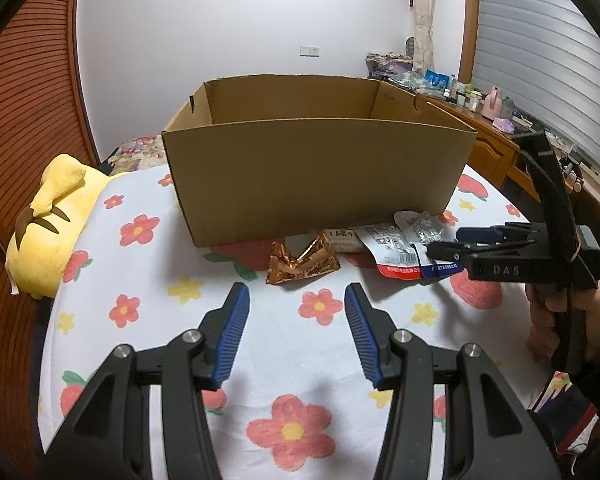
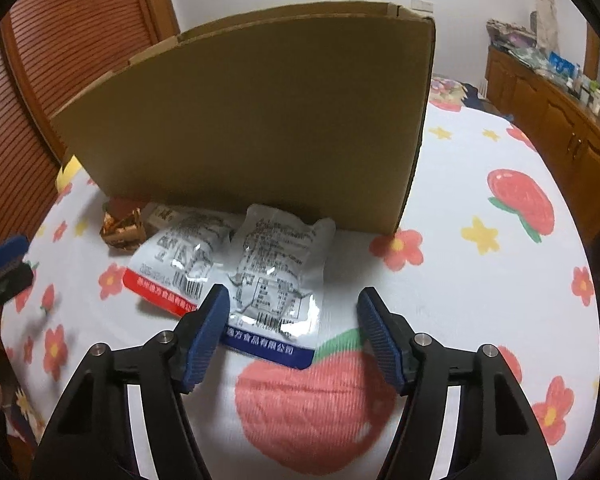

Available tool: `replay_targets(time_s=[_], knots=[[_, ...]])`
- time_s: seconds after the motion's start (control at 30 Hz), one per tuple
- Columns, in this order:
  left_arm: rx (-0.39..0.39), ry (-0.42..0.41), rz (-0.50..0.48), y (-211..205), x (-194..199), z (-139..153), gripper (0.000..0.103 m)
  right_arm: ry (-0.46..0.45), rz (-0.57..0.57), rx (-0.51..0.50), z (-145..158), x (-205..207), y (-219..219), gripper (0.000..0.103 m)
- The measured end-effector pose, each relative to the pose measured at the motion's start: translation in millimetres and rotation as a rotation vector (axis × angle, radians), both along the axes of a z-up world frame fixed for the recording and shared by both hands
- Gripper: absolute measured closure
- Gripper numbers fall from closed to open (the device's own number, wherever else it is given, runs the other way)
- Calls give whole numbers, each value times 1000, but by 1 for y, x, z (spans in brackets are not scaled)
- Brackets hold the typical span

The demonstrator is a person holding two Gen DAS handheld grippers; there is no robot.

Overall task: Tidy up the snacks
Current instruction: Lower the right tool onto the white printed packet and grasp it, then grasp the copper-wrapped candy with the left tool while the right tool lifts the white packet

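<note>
An open cardboard box (image 1: 316,172) stands on the flowered bed cover; it also fills the right wrist view (image 2: 260,120). In front of it lie a gold foil snack (image 1: 302,262), a small pale packet (image 1: 342,240), a silver pouch with a red edge (image 1: 392,254) and a silver pouch with a blue edge (image 2: 278,276). My left gripper (image 1: 296,300) is open and empty, just short of the gold snack. My right gripper (image 2: 294,306) is open, its jaws either side of the blue-edged pouch's near end; it shows from the side in the left wrist view (image 1: 448,244).
A yellow plush toy (image 1: 52,224) lies at the bed's left edge. A slatted wooden wardrobe (image 1: 24,80) stands on the left. A wooden dresser (image 2: 552,120) with many small items runs along the right. The person's hand (image 1: 560,312) holds the right gripper.
</note>
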State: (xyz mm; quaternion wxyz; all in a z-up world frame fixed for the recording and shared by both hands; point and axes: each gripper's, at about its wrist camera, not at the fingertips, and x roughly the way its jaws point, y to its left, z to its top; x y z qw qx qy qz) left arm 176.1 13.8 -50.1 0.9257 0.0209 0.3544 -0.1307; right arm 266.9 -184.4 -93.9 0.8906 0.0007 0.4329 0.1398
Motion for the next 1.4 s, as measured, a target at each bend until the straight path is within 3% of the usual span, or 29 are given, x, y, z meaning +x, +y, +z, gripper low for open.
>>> replay_targets(time_s=[0.23,0.37,0.47,0.73,1.0,1.2,1.33,1.37,1.4], knots=[[-27,14,5,-6,16,-2,53,19,-11,72,-1,18,5,30],[-48,22,3,-8,25,-4,51,8,29,-6,-2,20,17,27],[-43,25,10,-10,32,-8,50,7,60,-21,-3,15,18,38],[-14,64,35,-12,54,-24,49,-21,112,-176,-4,-8,21,42],[4,107,44,-14,83,-38,45,-35,110,-180,-4,-17,13,41],[13,152,44,-20,94,-50,36,-53,110,-153,-8,-17,14,40],[20,158,40,-22,100,-56,36,-53,110,-151,-7,-17,14,40],[18,156,40,-21,101,-56,39,-53,110,-150,-7,-17,14,40],[18,150,39,-21,100,-55,50,-53,110,-150,-7,-17,14,40]])
